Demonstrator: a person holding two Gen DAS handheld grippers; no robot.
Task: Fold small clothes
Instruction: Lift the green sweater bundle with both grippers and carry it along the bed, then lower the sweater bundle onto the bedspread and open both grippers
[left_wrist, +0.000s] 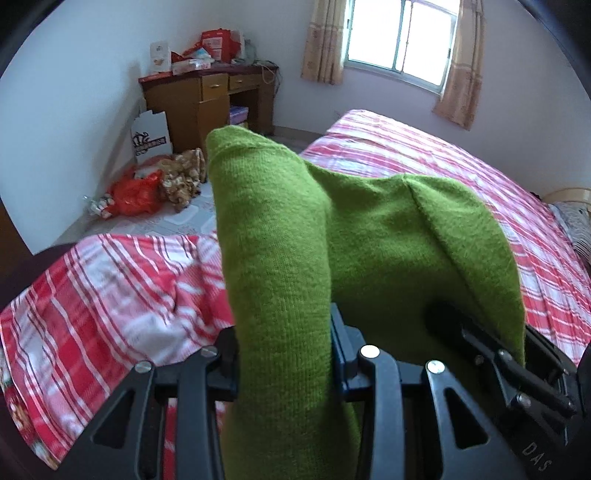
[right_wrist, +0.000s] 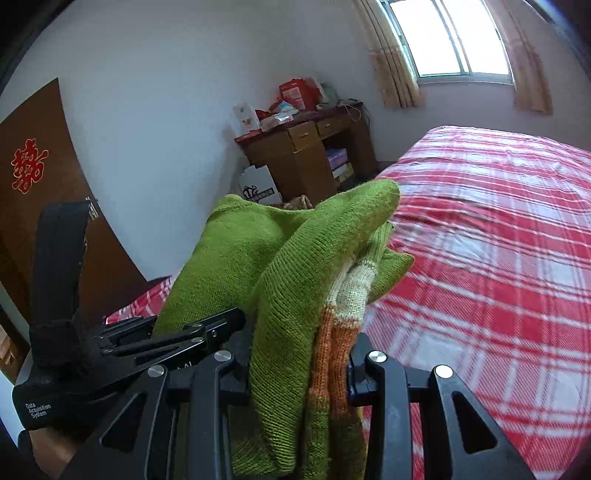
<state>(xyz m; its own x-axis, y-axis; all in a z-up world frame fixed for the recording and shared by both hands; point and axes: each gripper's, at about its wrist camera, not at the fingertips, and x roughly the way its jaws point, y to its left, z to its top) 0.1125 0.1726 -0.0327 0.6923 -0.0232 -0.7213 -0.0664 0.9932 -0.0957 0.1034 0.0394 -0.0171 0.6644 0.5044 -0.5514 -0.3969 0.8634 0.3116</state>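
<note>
Left wrist view: my left gripper (left_wrist: 284, 354) clamps the green knit sweater (left_wrist: 369, 236); my right gripper (right_wrist: 299, 373) clamps it too, above the plaid bed (right_wrist: 498, 240).

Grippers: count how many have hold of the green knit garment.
2. The left gripper is shut on the green knit garment near one edge; the right gripper clamps another bunched part beside it, above the plaid bed.

The sweater (left_wrist: 280, 258) hangs pinched in the left gripper (left_wrist: 284, 354) and in the right gripper (right_wrist: 299, 365), held above the bed (left_wrist: 424, 162). Beyond the bed's far left corner a desk (left_wrist: 207, 99) stands against the wall, with boxes (left_wrist: 218, 44) piled on it. Bags (left_wrist: 136, 192) lie on the floor before the desk, and a window (left_wrist: 402, 33) sits to its right.
</note>
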